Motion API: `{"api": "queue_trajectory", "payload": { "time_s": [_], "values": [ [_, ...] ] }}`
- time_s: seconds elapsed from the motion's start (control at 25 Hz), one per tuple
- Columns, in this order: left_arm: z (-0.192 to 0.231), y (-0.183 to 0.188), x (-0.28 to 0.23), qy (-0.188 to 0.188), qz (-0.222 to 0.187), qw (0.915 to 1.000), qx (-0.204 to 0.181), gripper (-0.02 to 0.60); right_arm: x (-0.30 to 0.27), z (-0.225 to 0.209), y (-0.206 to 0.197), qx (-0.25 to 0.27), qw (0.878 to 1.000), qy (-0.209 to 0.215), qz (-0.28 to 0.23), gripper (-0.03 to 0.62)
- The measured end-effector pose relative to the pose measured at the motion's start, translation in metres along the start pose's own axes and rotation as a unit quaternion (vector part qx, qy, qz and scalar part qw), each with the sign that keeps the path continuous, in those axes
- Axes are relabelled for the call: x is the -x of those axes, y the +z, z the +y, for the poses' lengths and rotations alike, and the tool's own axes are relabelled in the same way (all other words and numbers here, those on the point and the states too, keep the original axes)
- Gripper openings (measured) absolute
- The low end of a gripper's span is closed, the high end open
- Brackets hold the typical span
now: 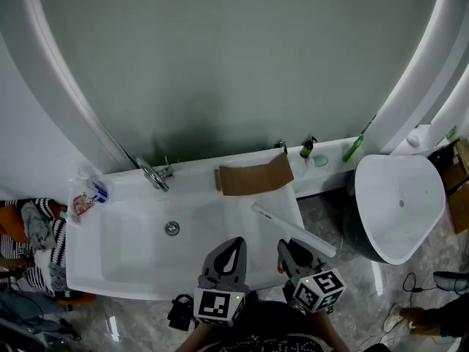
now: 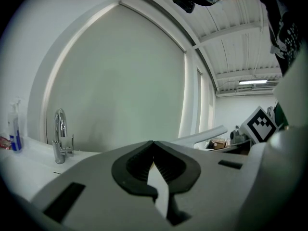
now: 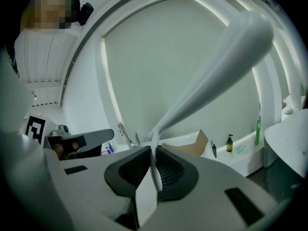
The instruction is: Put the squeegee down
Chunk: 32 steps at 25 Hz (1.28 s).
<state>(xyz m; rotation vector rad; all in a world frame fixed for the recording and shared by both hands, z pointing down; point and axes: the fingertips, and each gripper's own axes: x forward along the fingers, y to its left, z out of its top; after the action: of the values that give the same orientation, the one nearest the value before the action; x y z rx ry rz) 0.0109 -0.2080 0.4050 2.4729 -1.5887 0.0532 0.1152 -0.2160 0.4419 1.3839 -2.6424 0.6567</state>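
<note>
Lowering is the step to get right: your right tongs (image 3: 154,163) pinch the squeegee (image 3: 216,66) by its thin end, over the white tabletop (image 1: 242,222) right of the basin (image 1: 132,244). Bring it down flat near the cardboard (image 1: 256,176), then let go gently, no drop. Left tongs (image 2: 154,150) are pressed together, nothing in them. The squeegee is plain white, long and smooth, slanting up to the right.

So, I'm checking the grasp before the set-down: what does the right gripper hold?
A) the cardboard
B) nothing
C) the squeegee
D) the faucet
C: in its own view the right gripper is shut on the thin white edge of the squeegee, which rises up and to the right from it.
</note>
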Motion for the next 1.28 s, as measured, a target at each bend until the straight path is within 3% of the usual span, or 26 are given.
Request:
{"api": "queue_trajectory", "payload": {
  "time_s": [0.6,1.28],
  "values": [
    [0.013,-0.005,0.0,0.011,0.009,0.9998,0.015,0.005,-0.019,0.001,-0.019,-0.05,0.998,0.025,0.04,0.051],
    [0.031,-0.004,-0.009,0.029,0.01,0.9994,0.019,0.005,-0.102,-0.056,-0.053,-0.094,0.989,0.016,0.114,0.052]
  ]
}}
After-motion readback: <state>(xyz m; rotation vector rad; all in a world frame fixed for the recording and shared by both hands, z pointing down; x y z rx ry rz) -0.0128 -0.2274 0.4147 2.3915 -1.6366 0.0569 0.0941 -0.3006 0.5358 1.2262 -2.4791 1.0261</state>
